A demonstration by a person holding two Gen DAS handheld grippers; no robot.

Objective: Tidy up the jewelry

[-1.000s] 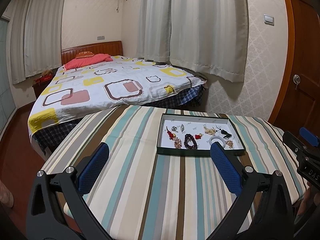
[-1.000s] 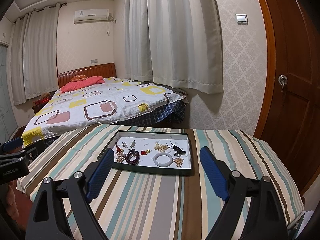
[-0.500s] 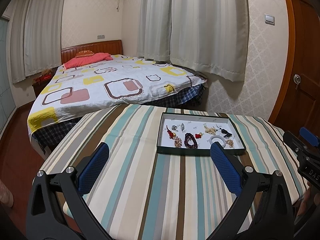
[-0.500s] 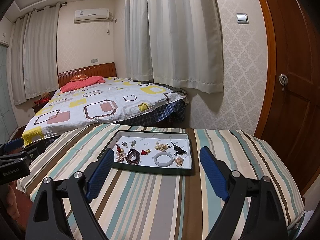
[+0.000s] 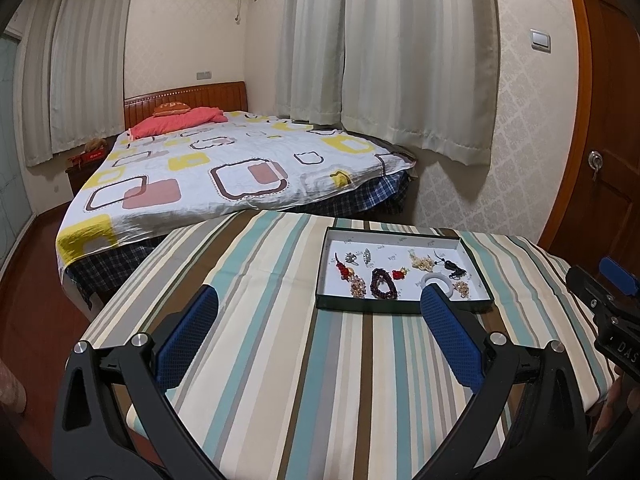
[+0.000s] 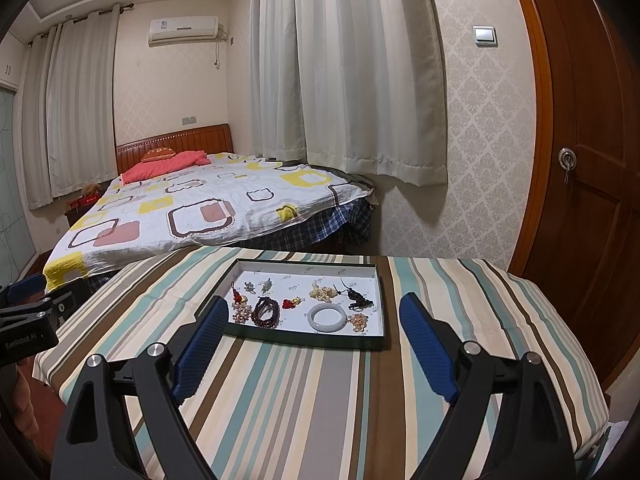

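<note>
With both the left gripper and the right gripper spread wide and empty above the striped table, the tray of jewelry lies at twelve o'clock; approach low, pinching one piece only.

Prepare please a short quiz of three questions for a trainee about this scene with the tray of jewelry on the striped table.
1. True or false: the right gripper holds the white round bangle.
2. Which piece lies directly left of that bangle: A) the dark red bead bracelet, B) the black corded pendant?
3. Fill in: all jewelry lies inside the shallow dark-rimmed ____ with a white floor.

Key: 1 false, both grippers are open and empty, left gripper too; 2 A; 3 tray.
</note>
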